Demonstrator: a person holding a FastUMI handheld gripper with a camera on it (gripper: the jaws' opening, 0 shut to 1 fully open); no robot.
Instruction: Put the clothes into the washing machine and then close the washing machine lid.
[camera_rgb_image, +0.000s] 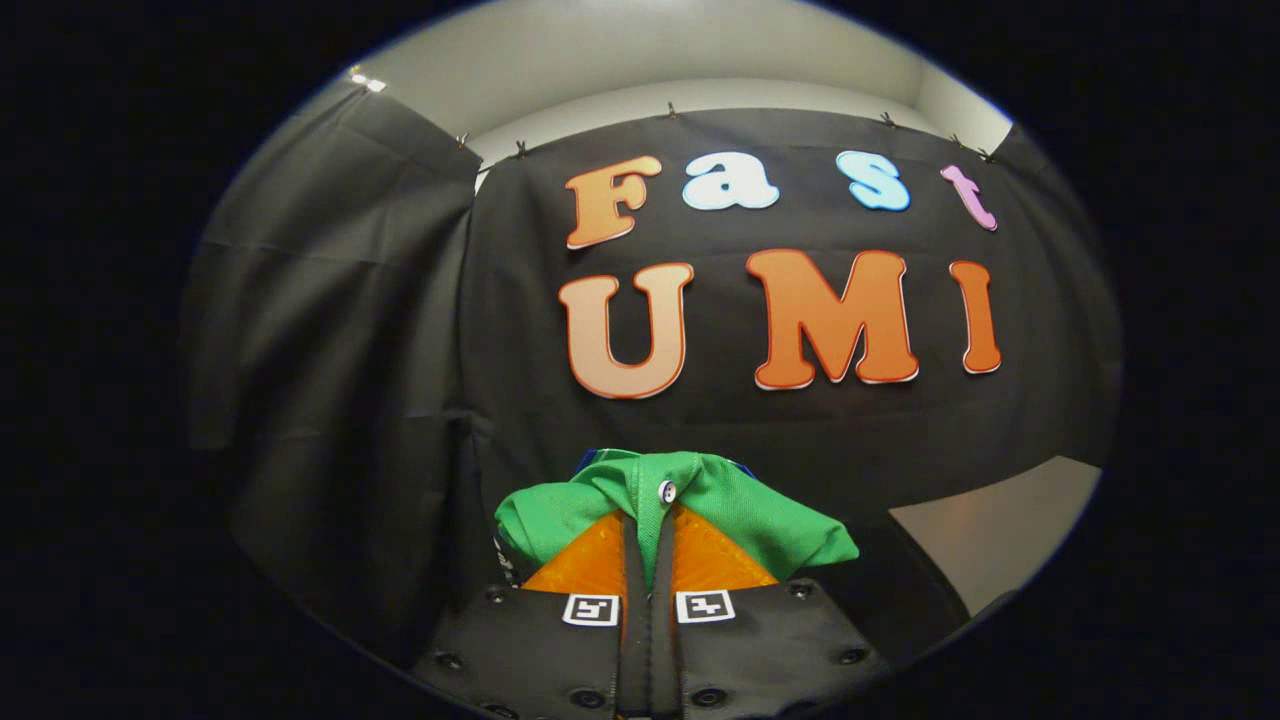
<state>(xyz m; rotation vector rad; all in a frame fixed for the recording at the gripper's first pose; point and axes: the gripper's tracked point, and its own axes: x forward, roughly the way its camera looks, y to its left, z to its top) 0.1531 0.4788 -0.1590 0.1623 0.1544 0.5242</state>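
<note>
Claw (648, 535) clenched on a green garment (680, 510), both fingers pressed nearly together with a fold of the cloth pinched between them. Garment bunches over and around the fingertips, draping to either side; a small pale button (667, 491) sits on the fold just above the pinch, and a sliver of blue fabric shows behind the top of the bundle. Claw points level toward the booth's black cloth wall (400, 350), with the garment lifted clear, nothing under it in view. A pale surface (1000, 540) lies beyond and to one side of the fingers, possibly a worktop or floor; cannot tell which. Judgement: the carry stage is in hand, clothes held aloft, drop into the washing machine not yet done, lid step still to come. Risks from here: the hold is on a single fold near the placket, so a quick swing could let the cloth slide out of the pinch; the loose drape hanging past the fingers could snag on the drum rim or trail outside the opening, which would then foul the lid when it closes. The bundle also covers much of what lies ahead of the fingers, so aiming at the opening may be hampered.
</note>
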